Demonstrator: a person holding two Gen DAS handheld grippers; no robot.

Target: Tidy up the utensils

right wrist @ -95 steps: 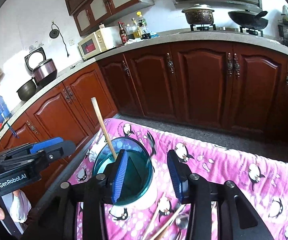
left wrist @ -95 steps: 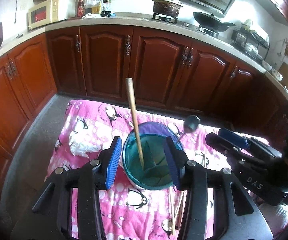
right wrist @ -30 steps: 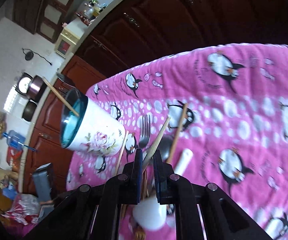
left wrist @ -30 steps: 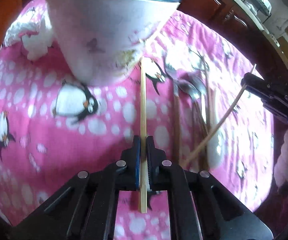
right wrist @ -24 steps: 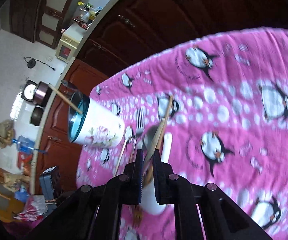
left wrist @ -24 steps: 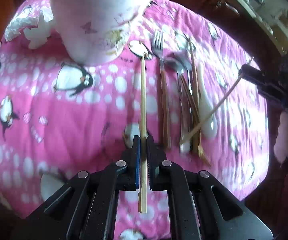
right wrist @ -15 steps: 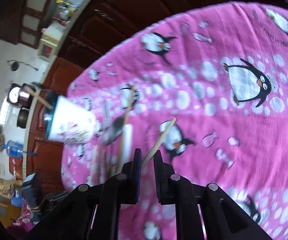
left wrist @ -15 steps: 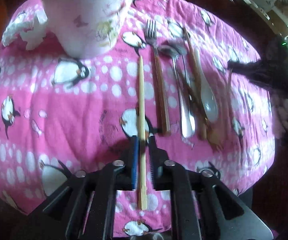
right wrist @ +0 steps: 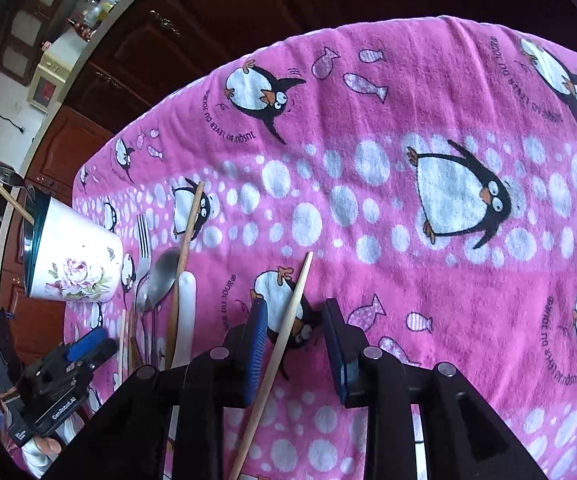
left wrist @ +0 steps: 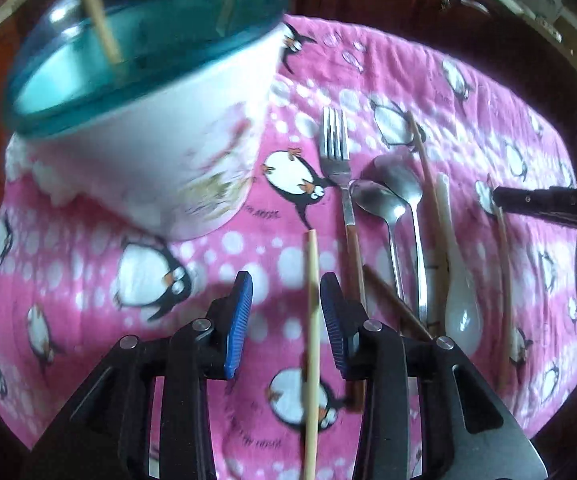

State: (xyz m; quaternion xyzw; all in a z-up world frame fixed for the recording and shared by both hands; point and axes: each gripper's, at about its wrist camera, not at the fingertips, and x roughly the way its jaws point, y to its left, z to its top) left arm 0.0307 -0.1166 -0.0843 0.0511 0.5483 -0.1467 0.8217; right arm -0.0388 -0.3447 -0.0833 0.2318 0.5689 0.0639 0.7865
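Utensils lie in a row mid-frame on the pink cloth [left wrist: 88,264]: fork [left wrist: 342,184], spoons [left wrist: 392,208], white spoon [left wrist: 458,280], chopsticks. Each released chopstick [left wrist: 311,320] [right wrist: 284,328] rests between spread fingers of the left gripper [left wrist: 286,320] and right gripper [right wrist: 294,344]. Cup [left wrist: 136,120], upper left, holds two sticks; most sorting seems left.

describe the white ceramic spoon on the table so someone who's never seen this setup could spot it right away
Start at the big white flowered cup with the teal rim on the pink penguin cloth. Beside it lies a row of utensils: a fork, two metal spoons, chopsticks. The white ceramic spoon lies in that row, the only glossy white, thick-handled piece among thin metal and wood.
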